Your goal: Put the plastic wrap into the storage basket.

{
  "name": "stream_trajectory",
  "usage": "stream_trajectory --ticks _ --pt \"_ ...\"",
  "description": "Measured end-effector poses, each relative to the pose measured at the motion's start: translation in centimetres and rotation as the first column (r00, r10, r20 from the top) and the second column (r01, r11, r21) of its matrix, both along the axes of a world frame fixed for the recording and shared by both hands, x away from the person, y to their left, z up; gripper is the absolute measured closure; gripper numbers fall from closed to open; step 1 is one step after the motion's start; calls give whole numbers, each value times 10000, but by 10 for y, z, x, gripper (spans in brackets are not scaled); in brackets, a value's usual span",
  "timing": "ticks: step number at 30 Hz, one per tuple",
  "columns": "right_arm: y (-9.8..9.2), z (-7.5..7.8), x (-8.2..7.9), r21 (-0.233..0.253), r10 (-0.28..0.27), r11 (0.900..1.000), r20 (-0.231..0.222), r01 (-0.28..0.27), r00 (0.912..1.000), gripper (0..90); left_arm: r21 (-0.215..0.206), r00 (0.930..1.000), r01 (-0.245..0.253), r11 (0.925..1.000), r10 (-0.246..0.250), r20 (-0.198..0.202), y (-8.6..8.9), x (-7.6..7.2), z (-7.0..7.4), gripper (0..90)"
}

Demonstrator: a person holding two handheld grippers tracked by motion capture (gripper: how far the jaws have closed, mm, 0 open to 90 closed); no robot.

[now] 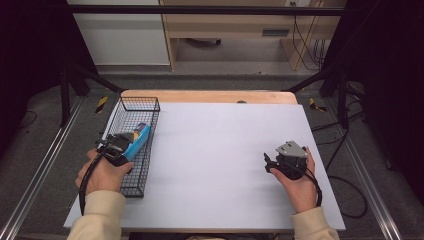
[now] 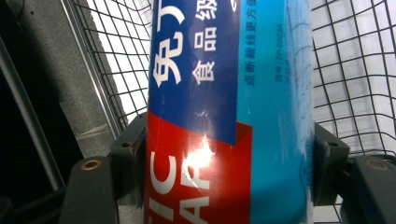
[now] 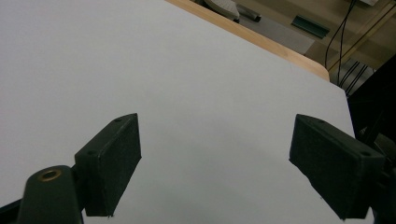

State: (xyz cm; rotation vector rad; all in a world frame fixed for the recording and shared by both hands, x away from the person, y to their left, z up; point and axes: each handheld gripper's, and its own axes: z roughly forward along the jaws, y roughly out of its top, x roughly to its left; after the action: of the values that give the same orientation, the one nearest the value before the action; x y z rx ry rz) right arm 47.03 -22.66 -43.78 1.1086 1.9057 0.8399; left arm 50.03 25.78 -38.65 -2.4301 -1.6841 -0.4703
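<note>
Over wire basket (image 1: 131, 150): left gripper (image 1: 121, 145) clamps glossy blue box (image 1: 138, 140); right gripper (image 1: 272, 163) fingers spread.

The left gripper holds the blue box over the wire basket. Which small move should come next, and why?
Probably lower the left gripper a little, then open it. Its jaws are shut on the long blue and red cardboard box, which sits over the black wire basket, with mesh all around it in the left gripper view. The right gripper is open over the white table, away from the basket.
</note>
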Motion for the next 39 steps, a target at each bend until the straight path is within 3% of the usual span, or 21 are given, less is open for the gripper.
stream_trajectory --ticks 3,5,8,10,14,15,16,17,18,20,21,25,27,30,31,32,34,39 --pt "0 0 0 -14 18 10000 -11 -18 10000 167 77 10000 37 10000 -37 39 -1 0 -1 309" --pt "0 0 0 -20 29 10000 -13 -29 10000 167 11 9992 75 10000 -75 390 -1 -1 1 279" --pt "0 1 0 -1 22 10000 45 -22 10000 165 -187 9980 256 9995 -245 579 -2 -3 5 240" --pt "0 1 -1 0 -4 10000 51 4 10000 163 -26 9951 315 9995 -311 940 -4 -6 9 173" --pt "-1 1 -1 16 -38 10000 63 38 10000 159 -24 9785 615 9981 -598 1976 -9 -13 23 121" --pt "-2 1 -1 -5 -68 10000 72 69 10000 154 -105 9650 876 9961 -823 2489 -14 -17 31 73" --pt "-2 1 -1 -5 -68 10000 72 69 10000 154 -105 9650 876 9961 -823 2489 -14 -17 31 55" --pt "-2 1 -1 -16 -70 10000 68 70 10000 152 -191 9498 1176 9929 -1068 2941 -19 -20 38 55" --pt "-2 1 -2 -3 -91 10000 95 91 9999 151 -204 9392 1292 9914 -1158 3232 -22 -21 42 55" --pt "-3 1 -3 -5 -122 9999 143 122 9998 146 -319 9035 1853 9822 -1575 3986 -33 -26 53 48" --pt "-3 1 -3 28 -169 9999 172 169 9997 141 -381 8904 2119 9765 -1769 4195 -36 -27 55 43" --pt "-7 1 -5 108 -304 9995 258 302 9992 107 -793 8221 3293 9409 -2444 5142 -58 -29 65 40" --pt "-8 1 -5 92 -391 9992 314 388 9987 88 -1052 7841 3922 9138 -2723 5578 -69 -29 67 51" --pt "-12 2 -6 207 -594 9981 435 585 9973 70 -1214 7515 4611 8790 -3140 5802 -85 -25 66 51" --pt "-15 3 -8 339 -727 9969 506 710 9961 64 -1295 7364 4993 8567 -3409 5844 -94 -22 64 50" --pt "-15 3 -8 339 -727 9969 506 710 9961 64 -1295 7364 4993 8567 -3409 5844 -94 -22 64 50" --pt "-18 2 -11 473 -838 9955 482 816 9953 57 -1431 7135 5451 8261 -3674 5967 -104 -18 61 51" --pt "-21 -1 -16 491 -946 9945 477 923 9944 51 -1592 6599 6259 7635 -4098 6297 -123 -14 56 51"
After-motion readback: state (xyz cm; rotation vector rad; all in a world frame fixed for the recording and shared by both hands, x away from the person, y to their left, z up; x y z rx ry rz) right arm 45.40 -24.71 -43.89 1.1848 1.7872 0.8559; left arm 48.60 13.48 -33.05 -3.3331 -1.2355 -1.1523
